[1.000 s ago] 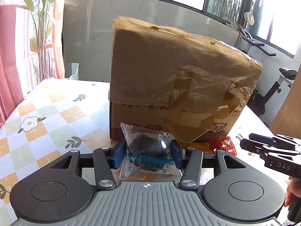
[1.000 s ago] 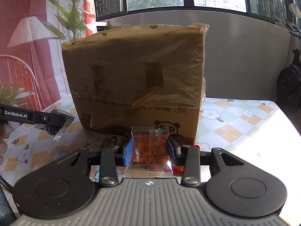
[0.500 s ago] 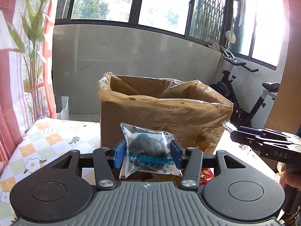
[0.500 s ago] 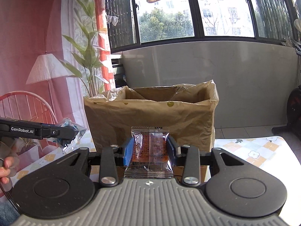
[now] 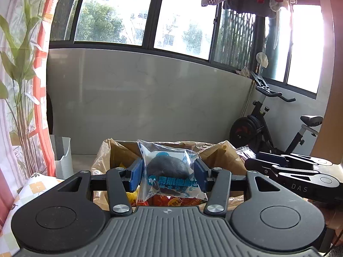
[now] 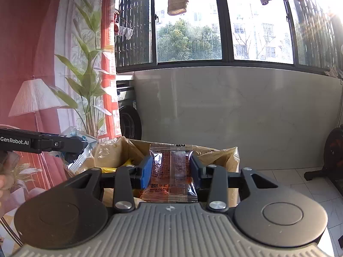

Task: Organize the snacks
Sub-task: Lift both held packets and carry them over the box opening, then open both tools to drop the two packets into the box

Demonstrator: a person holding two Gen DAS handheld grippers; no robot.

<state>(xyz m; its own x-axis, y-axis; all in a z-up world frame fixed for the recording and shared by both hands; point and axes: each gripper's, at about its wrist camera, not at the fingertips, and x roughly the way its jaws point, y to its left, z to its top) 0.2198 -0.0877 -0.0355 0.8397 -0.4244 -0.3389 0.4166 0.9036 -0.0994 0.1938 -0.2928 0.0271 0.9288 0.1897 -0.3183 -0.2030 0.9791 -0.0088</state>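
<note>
My left gripper (image 5: 168, 174) is shut on a clear packet with a dark round snack (image 5: 169, 171) and blue print. It hangs over the open top of a cardboard box lined with brown plastic (image 5: 105, 158). Orange and yellow snack packs (image 5: 171, 201) lie inside the box. My right gripper (image 6: 171, 172) is shut on a clear packet of reddish-brown snack (image 6: 171, 171), held above the same box (image 6: 223, 156). In the left wrist view the right gripper (image 5: 253, 162) shows at the right. In the right wrist view the left gripper (image 6: 83, 145) shows at the left with its packet.
A table with a flower-patterned cloth (image 5: 27, 192) lies under the box. A white bin (image 5: 62, 156) and tall plant (image 5: 19, 85) stand at the left, an exercise bike (image 5: 268, 128) at the right. A grey wall and windows lie behind. A hand (image 6: 2, 184) shows at left.
Both grippers have risen with their packets from in front of the box's side to above its open top. The box's inside and the snacks in it have come into view.
</note>
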